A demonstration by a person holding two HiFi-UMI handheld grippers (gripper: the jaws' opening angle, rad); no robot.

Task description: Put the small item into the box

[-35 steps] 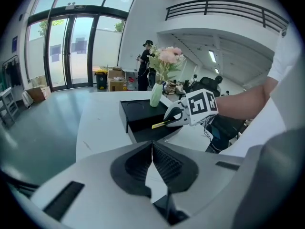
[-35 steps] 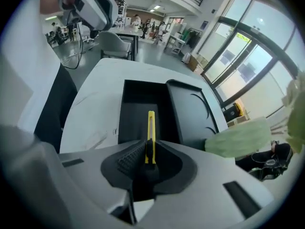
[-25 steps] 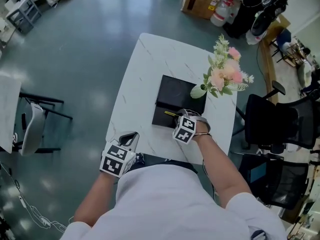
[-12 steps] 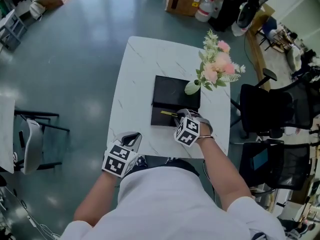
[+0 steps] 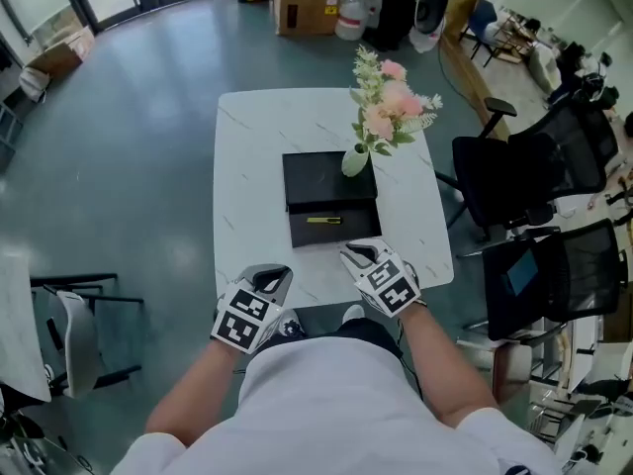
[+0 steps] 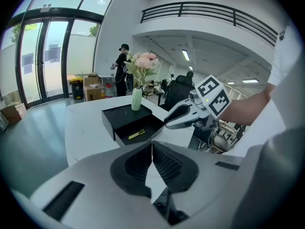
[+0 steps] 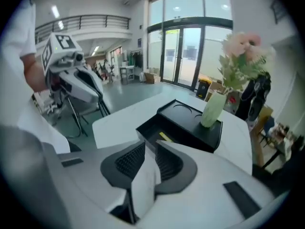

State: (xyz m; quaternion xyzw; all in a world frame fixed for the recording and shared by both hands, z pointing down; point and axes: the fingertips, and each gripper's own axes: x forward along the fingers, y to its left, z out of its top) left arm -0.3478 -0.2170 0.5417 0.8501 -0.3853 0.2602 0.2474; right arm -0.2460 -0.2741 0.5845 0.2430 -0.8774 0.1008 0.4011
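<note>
A small yellow item (image 5: pixel 323 220) lies flat in the open black box (image 5: pixel 297 236) in the middle of the white table (image 5: pixel 247 166); it also shows in the left gripper view (image 6: pixel 137 134) and the right gripper view (image 7: pixel 165 137). My right gripper (image 5: pixel 354 253) hovers just short of the box's near wall, clear of the item. Its jaws (image 7: pixel 150 144) are open with nothing between them. My left gripper (image 5: pixel 274 274) hangs over the table's near edge, left of the box. Its tips (image 6: pixel 152 143) meet, shut and empty.
The black lid (image 5: pixel 328 178) lies behind the box with a pale green vase (image 5: pixel 354 160) of pink flowers on it. Black office chairs (image 5: pixel 514 176) stand right of the table. Cartons (image 5: pixel 302 3) sit on the floor beyond it, and a chair (image 5: pixel 74 325) stands at the left.
My right gripper has pulled back from over the box toward the table's near edge, leaving the yellow item in the box. The head view has swung round. The left gripper has barely moved.
</note>
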